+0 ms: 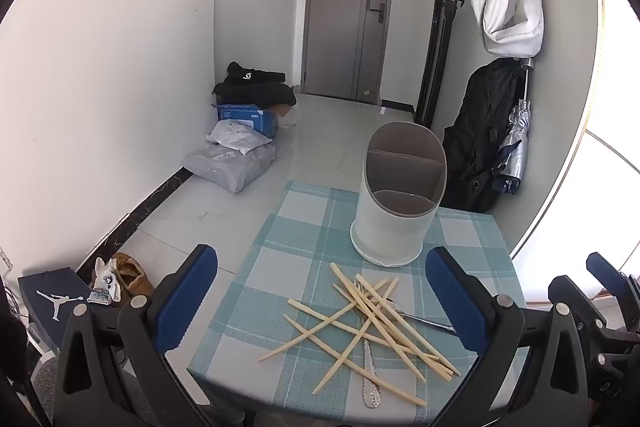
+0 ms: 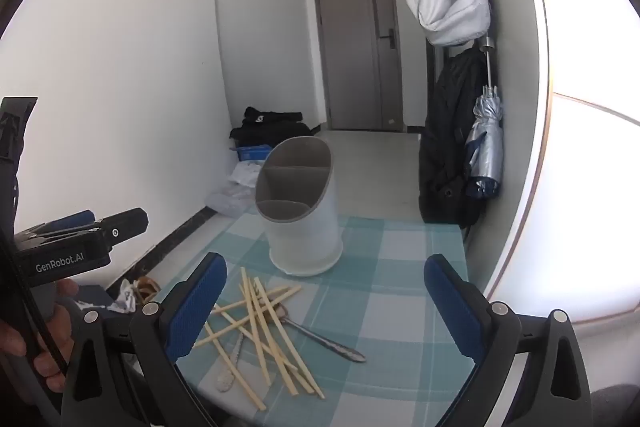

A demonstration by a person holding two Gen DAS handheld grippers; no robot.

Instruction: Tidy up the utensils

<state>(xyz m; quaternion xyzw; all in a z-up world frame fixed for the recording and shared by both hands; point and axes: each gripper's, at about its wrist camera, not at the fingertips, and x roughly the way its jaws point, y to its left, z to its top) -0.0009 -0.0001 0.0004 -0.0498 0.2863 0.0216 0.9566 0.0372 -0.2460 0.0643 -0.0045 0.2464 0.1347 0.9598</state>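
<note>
Nothing sorted yet; left gripper [image 1: 320, 301] and right gripper [image 2: 326, 303] both spread wide and empty above the pile of chopsticks [image 1: 372, 323] and metal spoons [image 2: 324, 341] lying just before the empty divided utensil holder [image 1: 400, 195]; next, presumably: close on one chopstick, then drop it into a compartment.

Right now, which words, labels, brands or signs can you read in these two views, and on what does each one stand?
"GenRobot.AI": white letters on the black body of the left gripper.
Jumping-figure logo, no words: on the dark shoe box on the floor.
White mark on the black clothes: too blurred to read.
Print on the blue carton and grey parcels: too small to read.
</note>
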